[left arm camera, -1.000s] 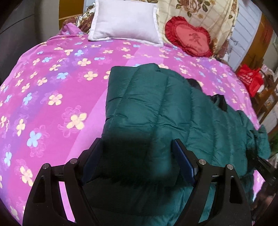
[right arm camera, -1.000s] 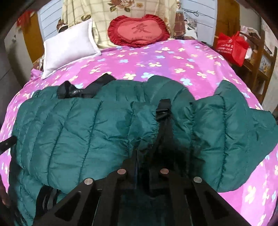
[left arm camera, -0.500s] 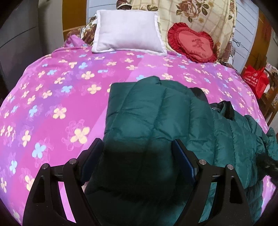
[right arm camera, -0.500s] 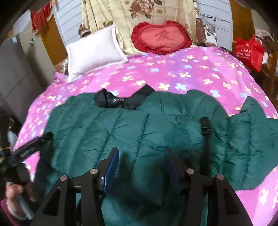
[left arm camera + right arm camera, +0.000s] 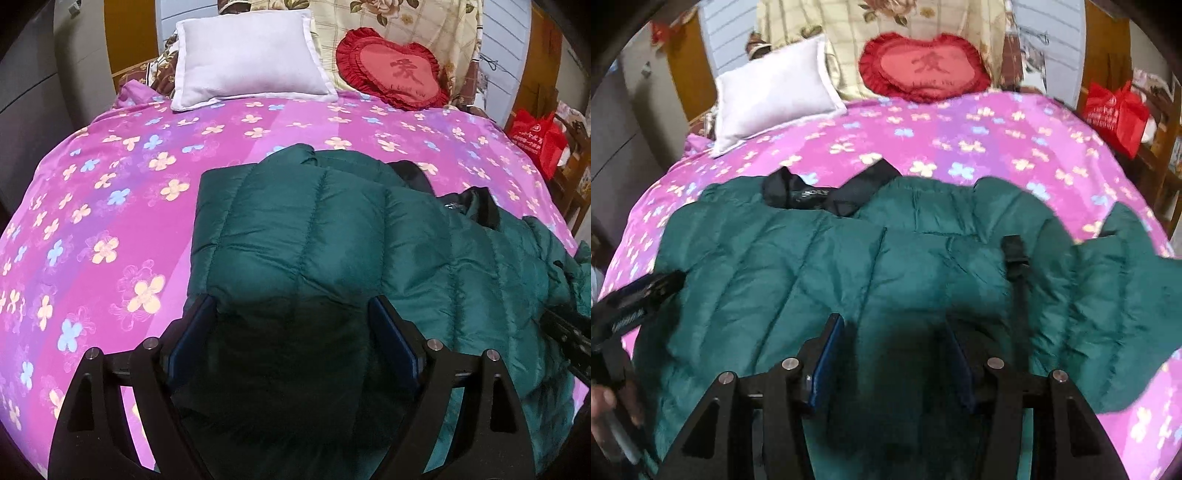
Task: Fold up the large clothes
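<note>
— What are you working on, and where?

— Your green down jacket (image 5: 332, 236) lies spread across a bed covered by a pink floral duvet (image 5: 103, 206), its black collar (image 5: 827, 194) pointing toward the headboard end.

— And the head of the bed?

— A white pillow (image 5: 251, 62) leans beside a red heart-shaped cushion (image 5: 395, 70), both against a cream rose-print blanket (image 5: 424, 18). Pale panelled wall shows behind it.

— The rest of the room?

— A red shopping bag (image 5: 1115, 110) sits on wooden furniture to your right; a grey cabinet (image 5: 26, 110) stands on your left.

— My grippers?

— Your left gripper (image 5: 291, 328) has its jaws spread wide, the jacket's near edge between the blue pads — not pinching it. Your right gripper (image 5: 897, 354) is likewise spread over the quilted fabric, gripping nothing, just left of a black strap (image 5: 1015, 266).
</note>
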